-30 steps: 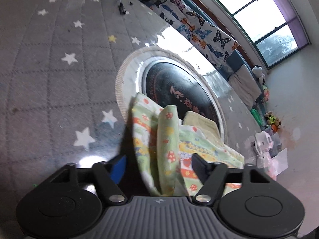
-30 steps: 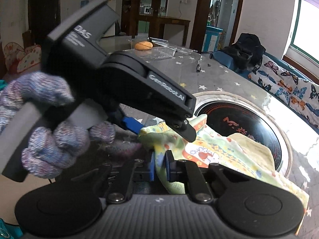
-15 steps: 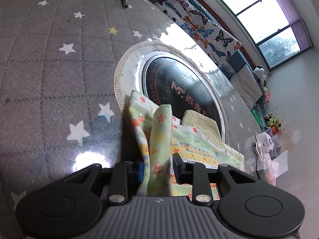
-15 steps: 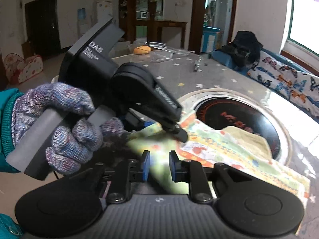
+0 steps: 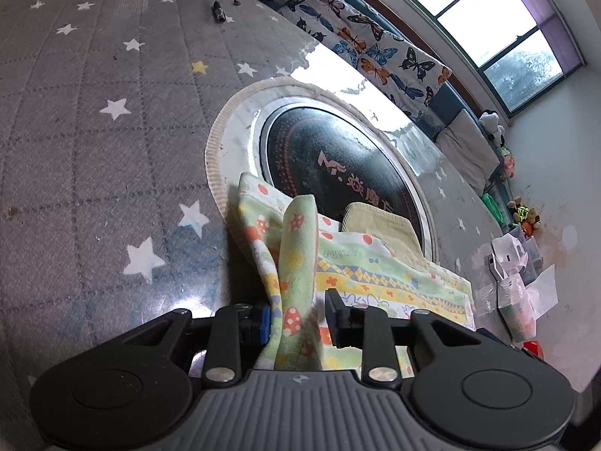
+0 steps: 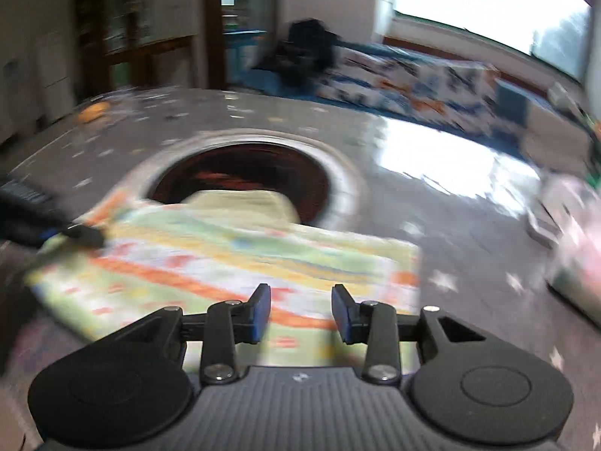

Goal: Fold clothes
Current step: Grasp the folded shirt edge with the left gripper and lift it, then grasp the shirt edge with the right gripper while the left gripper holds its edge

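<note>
Left claw (image 5: 296,315) pinches a raised fold of the patterned cloth (image 5: 375,267); right claw (image 6: 300,312) hangs released above it, cloth spread on the starry surface (image 5: 94,150) beside the black hotplate (image 5: 338,165).

Landmark: the round cooktop (image 5: 338,173) sunk in the middle of my table (image 5: 94,150).
Garment (image 5: 375,267): on the table, its far edge lapping over the cooktop's near rim.
My left gripper (image 5: 296,314): nearer than the cooktop, a raised fold of the garment between its fingers.
My right gripper (image 6: 300,312): nearer than the cooktop, over the garment's near edge.
Pen (image 5: 217,11): on the table, well beyond the cooktop, to its left.
Sofa (image 5: 379,49): behind the table, past the cooktop.
Boxes (image 5: 514,282): on the table, right of the cooktop.
</note>
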Available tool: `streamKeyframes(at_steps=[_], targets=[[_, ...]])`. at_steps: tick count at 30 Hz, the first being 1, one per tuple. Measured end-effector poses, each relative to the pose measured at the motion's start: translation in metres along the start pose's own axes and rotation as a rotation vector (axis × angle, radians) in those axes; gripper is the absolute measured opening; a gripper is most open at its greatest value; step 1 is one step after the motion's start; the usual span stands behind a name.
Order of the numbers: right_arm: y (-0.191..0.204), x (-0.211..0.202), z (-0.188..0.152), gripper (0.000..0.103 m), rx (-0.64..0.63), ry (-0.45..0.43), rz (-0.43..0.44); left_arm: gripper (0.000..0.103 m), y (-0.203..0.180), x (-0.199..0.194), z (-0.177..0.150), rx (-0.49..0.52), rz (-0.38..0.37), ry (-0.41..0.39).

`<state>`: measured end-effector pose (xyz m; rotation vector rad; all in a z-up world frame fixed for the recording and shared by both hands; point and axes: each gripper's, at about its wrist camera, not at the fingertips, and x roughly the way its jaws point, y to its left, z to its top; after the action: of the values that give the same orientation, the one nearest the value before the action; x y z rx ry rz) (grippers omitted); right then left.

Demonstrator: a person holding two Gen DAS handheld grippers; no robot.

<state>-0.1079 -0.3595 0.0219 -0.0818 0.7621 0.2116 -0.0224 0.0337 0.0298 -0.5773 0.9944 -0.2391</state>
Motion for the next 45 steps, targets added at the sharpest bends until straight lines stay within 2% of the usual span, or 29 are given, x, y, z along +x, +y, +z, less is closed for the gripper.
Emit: streamKeyframes(at_steps=[2, 6, 8, 10, 16, 18, 21, 22, 23, 25, 28, 35, 41, 45], targets=[[-0.018, 0.006, -0.001, 0.04, 0.06, 0.004, -0.026, 0.029, 0.0, 0.001, 0.0, 0.002, 0.002, 0.001], [-0.049, 0.019, -0.005, 0.04, 0.159, 0.013, -0.044, 0.029, -0.003, 0.002, 0.0, 0.012, 0.008, 0.001], [-0.057, 0.024, -0.006, 0.048, 0.193, 0.011, -0.042, 0.029, -0.003, 0.003, 0.001, 0.014, 0.009, 0.002], [-0.058, 0.027, -0.007, 0.052, 0.196, 0.01, -0.033, 0.029, -0.003, 0.004, 0.002, 0.017, 0.011, 0.004], [-0.062, 0.036, -0.01, 0.054, 0.206, 0.008, -0.008, 0.029, -0.006, 0.006, 0.003, 0.031, 0.021, 0.001], [-0.063, 0.039, -0.011, 0.052, 0.21, 0.007, 0.0, 0.029, -0.007, 0.007, 0.004, 0.037, 0.025, -0.001], [-0.047, 0.036, -0.003, 0.033, 0.203, 0.011, 0.021, 0.029, -0.009, 0.008, 0.004, 0.05, 0.035, -0.006], [-0.045, 0.035, -0.003, 0.021, 0.207, 0.01, 0.033, 0.029, -0.01, 0.008, 0.004, 0.055, 0.038, -0.007], [-0.045, 0.032, -0.004, 0.015, 0.214, 0.003, 0.037, 0.029, -0.011, 0.008, 0.004, 0.059, 0.042, -0.006], [-0.043, 0.027, -0.006, 0.01, 0.226, -0.011, 0.047, 0.024, -0.012, 0.008, 0.005, 0.068, 0.053, -0.005], [-0.041, 0.019, -0.009, 0.008, 0.244, -0.031, 0.062, 0.015, -0.015, 0.006, 0.005, 0.08, 0.06, -0.002], [-0.039, -0.023, -0.011, 0.008, 0.236, -0.119, 0.064, 0.012, -0.043, -0.008, 0.005, 0.151, 0.006, -0.021], [-0.052, -0.058, -0.013, 0.007, 0.234, -0.165, 0.01, 0.011, -0.084, -0.005, 0.0, 0.226, -0.043, -0.002], [-0.072, -0.081, -0.019, 0.007, 0.25, -0.196, -0.057, 0.01, -0.119, 0.004, -0.008, 0.284, -0.074, 0.015]])
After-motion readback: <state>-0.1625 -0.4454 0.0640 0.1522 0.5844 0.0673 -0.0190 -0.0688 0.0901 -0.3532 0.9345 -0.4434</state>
